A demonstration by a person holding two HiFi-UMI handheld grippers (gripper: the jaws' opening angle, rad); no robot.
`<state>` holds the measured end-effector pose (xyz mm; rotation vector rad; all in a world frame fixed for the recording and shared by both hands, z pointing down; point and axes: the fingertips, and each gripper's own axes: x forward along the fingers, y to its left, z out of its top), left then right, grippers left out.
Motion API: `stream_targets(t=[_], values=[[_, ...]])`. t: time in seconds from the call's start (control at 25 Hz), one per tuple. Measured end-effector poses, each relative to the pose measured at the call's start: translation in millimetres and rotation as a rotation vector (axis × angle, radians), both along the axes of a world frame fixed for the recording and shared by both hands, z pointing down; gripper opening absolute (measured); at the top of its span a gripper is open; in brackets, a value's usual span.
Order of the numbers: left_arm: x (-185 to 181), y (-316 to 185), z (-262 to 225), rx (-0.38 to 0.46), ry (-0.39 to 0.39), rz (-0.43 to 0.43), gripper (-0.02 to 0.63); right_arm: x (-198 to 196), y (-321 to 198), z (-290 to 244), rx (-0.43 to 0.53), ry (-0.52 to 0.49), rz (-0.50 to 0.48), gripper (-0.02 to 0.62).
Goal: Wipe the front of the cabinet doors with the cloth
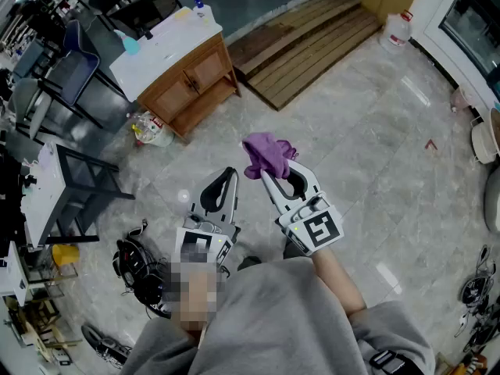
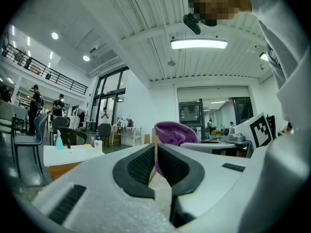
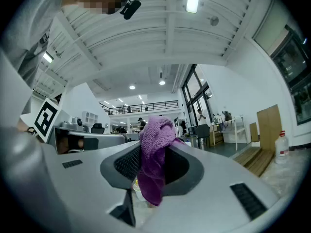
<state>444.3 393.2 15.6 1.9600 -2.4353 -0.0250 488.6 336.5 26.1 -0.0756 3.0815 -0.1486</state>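
1. Two grippers are held low in front of the person, above a grey tiled floor (image 1: 375, 170).
2. Right gripper (image 1: 271, 176): jaws clamped on the purple cloth (image 1: 266, 155). The cloth bunches above the tips and hangs down between them.
3. Left gripper (image 1: 230, 172): jaws pressed together, nothing between them, just left of the cloth.
4. The wooden cabinet (image 1: 191, 80), white-topped with its doors closed, stands far left, well apart from both grippers.
5. A blue spray bottle (image 1: 130, 44) stands on the cabinet top.
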Motion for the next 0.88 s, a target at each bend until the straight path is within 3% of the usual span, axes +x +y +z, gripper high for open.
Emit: stream_targets(t=[0.4, 0.88], values=[[-39.2, 109.9, 1.0, -0.009, -0.013, 0.023, 0.025, -34.5, 111.8, -10.6, 0.062, -0.001, 0.063, 0.104], [-37.1, 142.6, 15.9, 0.009, 0.083, -0.025, 0.025, -26.5, 141.4, 0.3, 0.020, 0.033, 0.038, 0.110]])
